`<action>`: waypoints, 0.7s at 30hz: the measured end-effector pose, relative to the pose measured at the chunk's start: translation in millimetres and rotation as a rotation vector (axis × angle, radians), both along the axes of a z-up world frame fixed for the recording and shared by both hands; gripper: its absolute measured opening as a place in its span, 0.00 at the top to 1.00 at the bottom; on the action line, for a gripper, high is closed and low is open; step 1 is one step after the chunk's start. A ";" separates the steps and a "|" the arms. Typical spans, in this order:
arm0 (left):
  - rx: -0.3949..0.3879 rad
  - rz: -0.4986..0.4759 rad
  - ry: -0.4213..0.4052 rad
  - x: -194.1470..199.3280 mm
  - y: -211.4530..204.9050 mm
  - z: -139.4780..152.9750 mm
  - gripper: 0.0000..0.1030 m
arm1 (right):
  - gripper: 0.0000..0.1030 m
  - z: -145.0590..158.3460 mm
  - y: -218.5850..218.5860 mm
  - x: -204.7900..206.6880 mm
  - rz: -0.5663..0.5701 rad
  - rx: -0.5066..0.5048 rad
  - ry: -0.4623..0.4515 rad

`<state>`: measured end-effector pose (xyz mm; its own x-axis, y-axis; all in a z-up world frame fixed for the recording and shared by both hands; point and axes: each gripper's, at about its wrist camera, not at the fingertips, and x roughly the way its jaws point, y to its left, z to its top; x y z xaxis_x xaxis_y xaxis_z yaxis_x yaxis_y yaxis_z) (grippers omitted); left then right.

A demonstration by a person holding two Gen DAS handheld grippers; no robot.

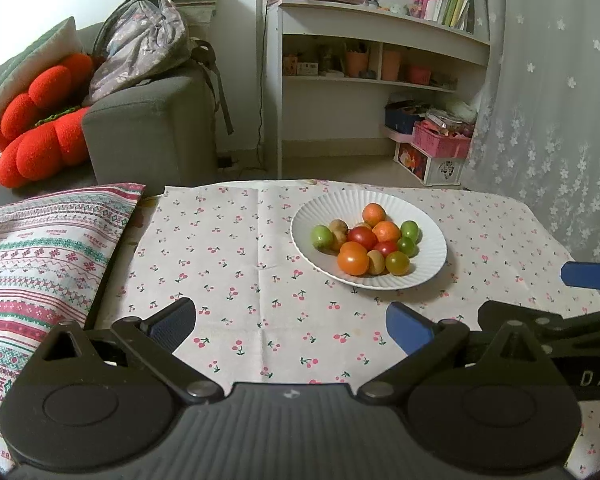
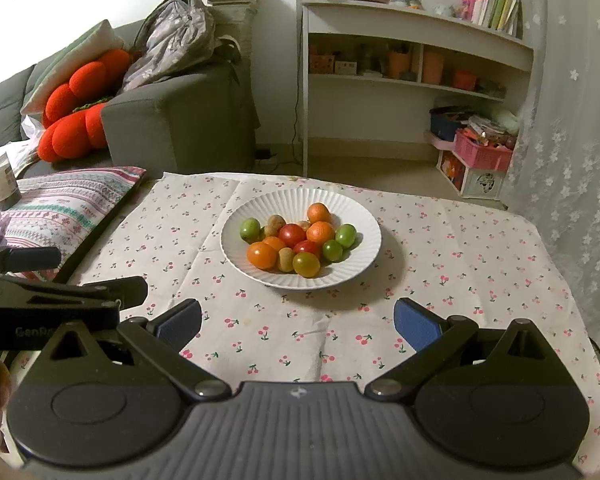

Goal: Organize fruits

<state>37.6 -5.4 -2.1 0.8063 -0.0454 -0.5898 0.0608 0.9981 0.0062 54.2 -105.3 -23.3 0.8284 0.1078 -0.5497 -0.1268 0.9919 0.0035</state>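
A white ribbed plate sits on the cherry-print tablecloth and holds several small fruits: orange ones, red tomatoes, green ones and brownish ones. My left gripper is open and empty, hovering over the cloth in front of and left of the plate. My right gripper is open and empty, in front of the plate. The left gripper's arm shows at the left edge of the right wrist view.
The cherry-print tablecloth covers the table. A striped patterned cushion lies at the left. A grey sofa with a red cushion stands behind, a white bookshelf and a curtain at right.
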 end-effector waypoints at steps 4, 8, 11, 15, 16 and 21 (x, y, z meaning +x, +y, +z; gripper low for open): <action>0.003 -0.003 0.008 0.8 -0.5 -1.0 0.12 | 0.00 -1.4 -1.2 0.5 -0.001 0.006 0.008; 0.005 -0.004 0.014 1.3 -1.1 -1.5 0.12 | 0.00 -3.0 -2.0 1.8 -0.003 0.015 0.021; 0.005 -0.004 0.015 1.3 -1.1 -1.6 0.12 | 0.00 -3.0 -1.2 0.7 -0.004 0.013 0.018; 0.013 -0.004 0.018 1.5 -1.7 -2.5 0.12 | 0.00 -3.8 -1.1 0.7 -0.005 0.015 0.021; 0.016 -0.004 0.018 1.5 -1.9 -2.7 0.12 | 0.00 -3.8 -1.6 0.7 -0.005 0.015 0.023; 0.017 -0.004 0.020 1.7 -2.4 -3.0 0.12 | 0.00 -4.0 -2.3 0.7 -0.006 0.016 0.025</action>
